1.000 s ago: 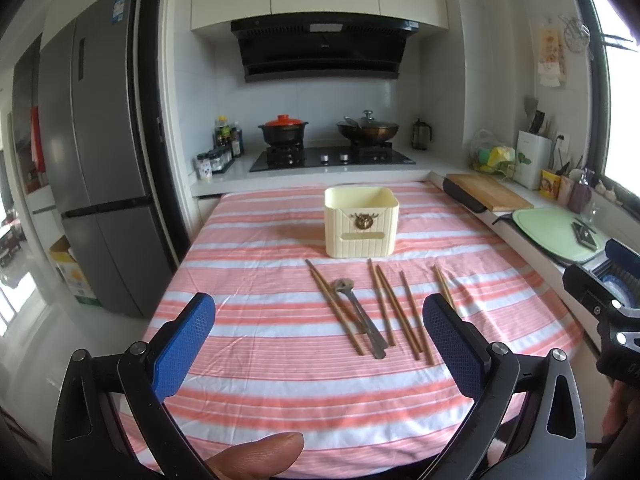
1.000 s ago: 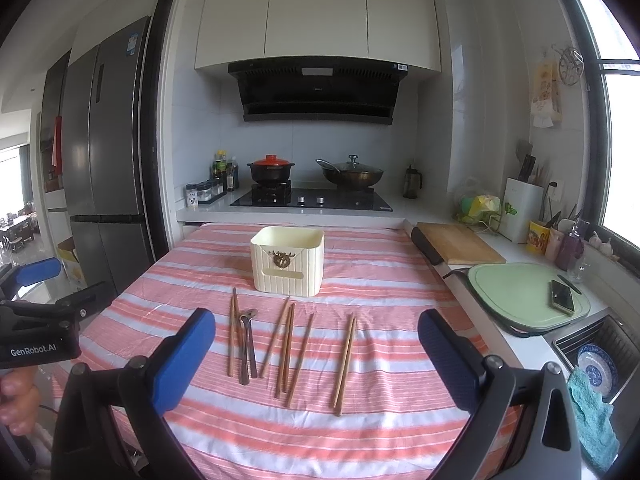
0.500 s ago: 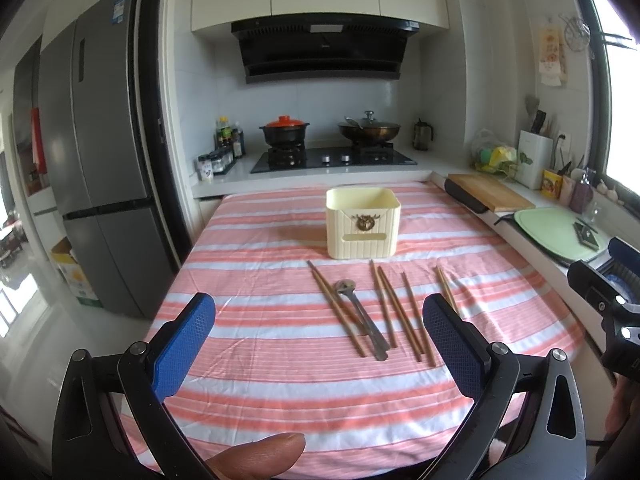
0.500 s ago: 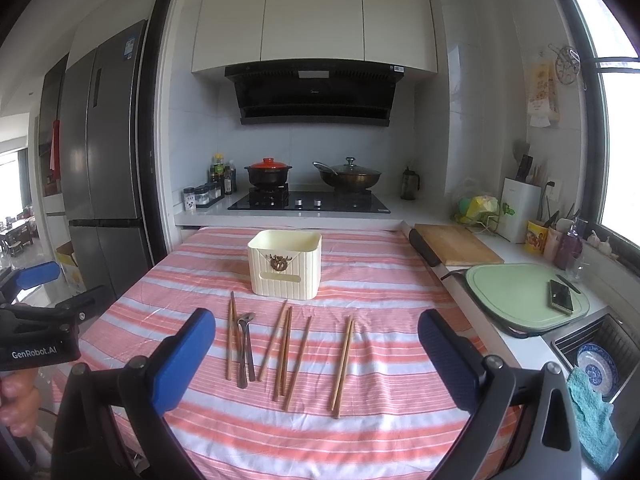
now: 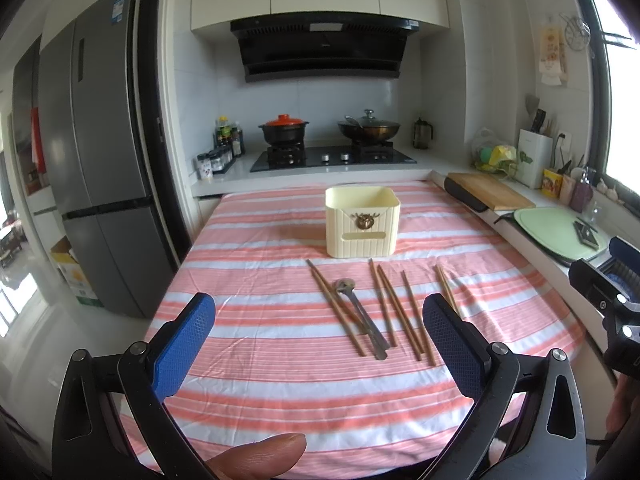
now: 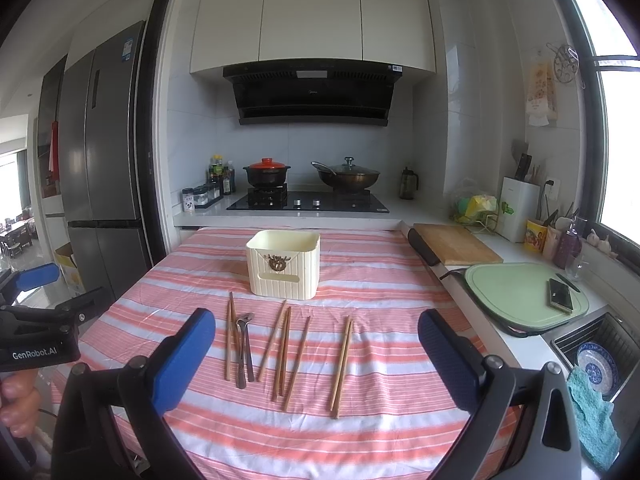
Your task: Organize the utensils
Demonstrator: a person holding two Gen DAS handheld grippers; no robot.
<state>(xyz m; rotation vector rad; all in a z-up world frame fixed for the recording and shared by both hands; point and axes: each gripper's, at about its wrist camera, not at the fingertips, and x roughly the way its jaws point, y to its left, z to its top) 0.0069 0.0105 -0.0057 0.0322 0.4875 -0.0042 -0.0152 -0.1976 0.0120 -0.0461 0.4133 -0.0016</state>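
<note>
Both the left gripper [image 5: 318,344] and the right gripper [image 6: 316,354] hang above the near edge of the striped tablecloth [image 6: 384,280] with fingers spread wide and nothing between them. The wooden chopsticks [image 6: 341,364] and what looks like a metal spoon and fork [image 6: 243,350] lie flat in a loose row just in front of the cream utensil holder [image 6: 283,266]. To start well, drop onto one pair mid-length, pads straddling both sticks, close firmly, then tip them upright into the holder.
</note>
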